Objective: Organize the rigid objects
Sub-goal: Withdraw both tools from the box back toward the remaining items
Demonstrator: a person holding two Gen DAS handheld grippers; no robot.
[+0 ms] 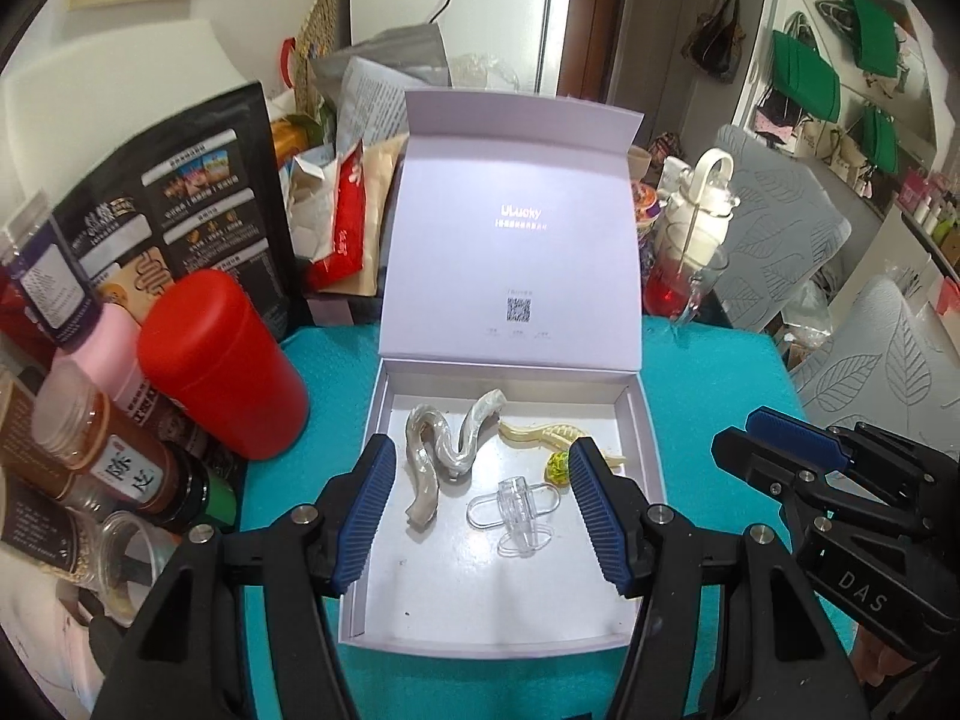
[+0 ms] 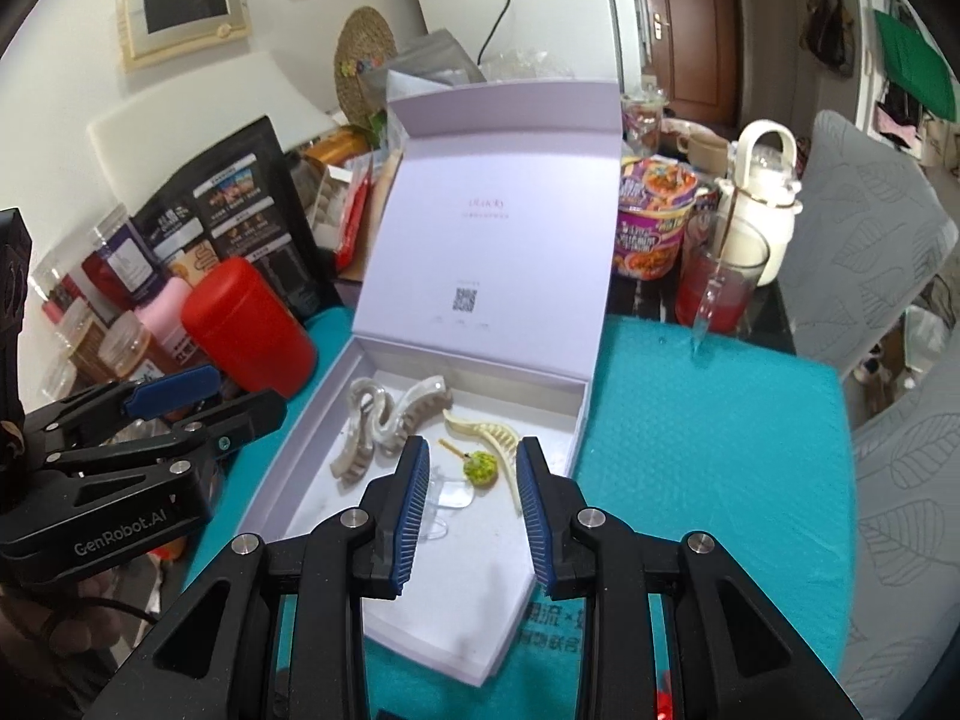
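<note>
Light: bright, even indoor light from above.
Glare: washes out the print on the box lid (image 1: pixel 516 228).
Edges: strong fisheye bending, black corners.
Focus: right wrist view slightly soft; background blurred toward 12 o'clock.

1. The clear plastic clip (image 2: pixel 444 501) lay partly hidden behind the left finger of the right hand-held gripper (image 2: pixel 474 516) in the right wrist view.
2. The white box (image 1: pixel 366 618) had its near corners covered by the fingers of the left hand-held gripper (image 1: pixel 483 519).
3. Small print under the code on the box lid (image 1: pixel 516 228) was too small to read.
4. The jars (image 1: pixel 90 450) left of the left hand-held gripper were cut off by the picture's edge.
</note>
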